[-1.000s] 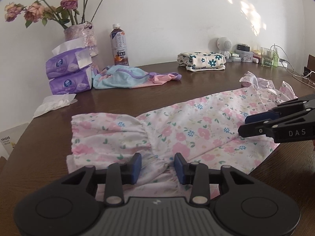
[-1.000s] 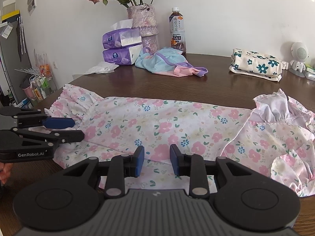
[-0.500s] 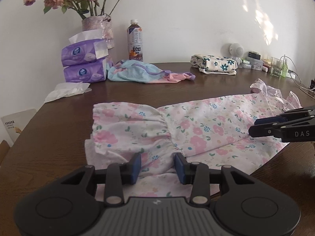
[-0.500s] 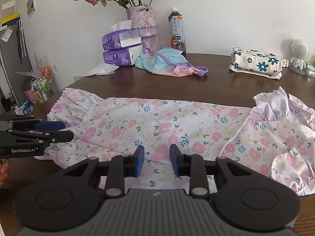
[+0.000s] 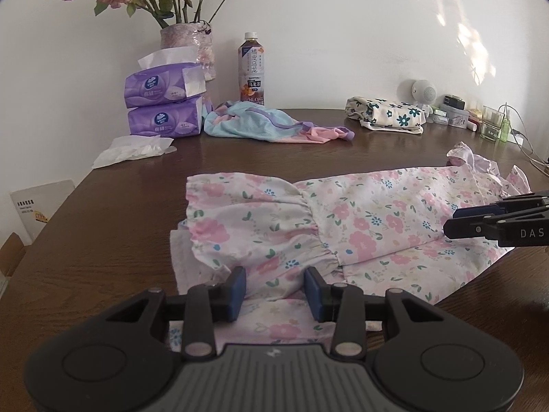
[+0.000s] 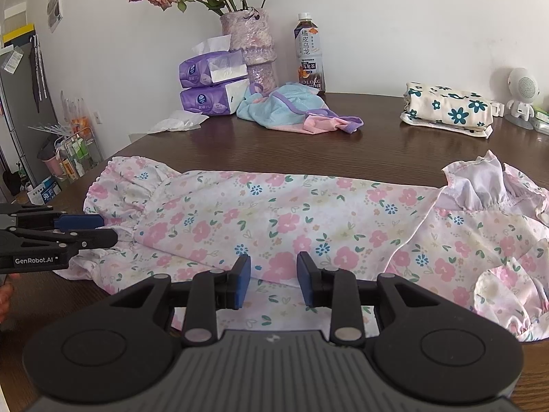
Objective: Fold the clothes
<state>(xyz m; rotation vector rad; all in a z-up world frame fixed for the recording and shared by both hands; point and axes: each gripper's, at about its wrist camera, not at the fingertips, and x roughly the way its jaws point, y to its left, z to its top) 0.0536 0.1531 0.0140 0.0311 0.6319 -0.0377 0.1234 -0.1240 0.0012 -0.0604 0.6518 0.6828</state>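
Floral dress [image 6: 274, 219] lies flat on the table [image 6: 377, 144], long axis left-right, both grippers spread and empty at its near edge: left gripper [image 5: 274, 286] by the ruffled hem, right gripper [image 6: 272, 279] mid-length, nearer the bodice.

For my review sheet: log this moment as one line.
stage: mid-fold | left tongs: open, over hem | right tongs: open, over folded edge | floral dress: flat on table

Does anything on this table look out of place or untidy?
Yes. A blue and pink garment lies crumpled beside the folded cream flower-print cloth, and a loose white tissue lies crumpled on the brown wooden table.
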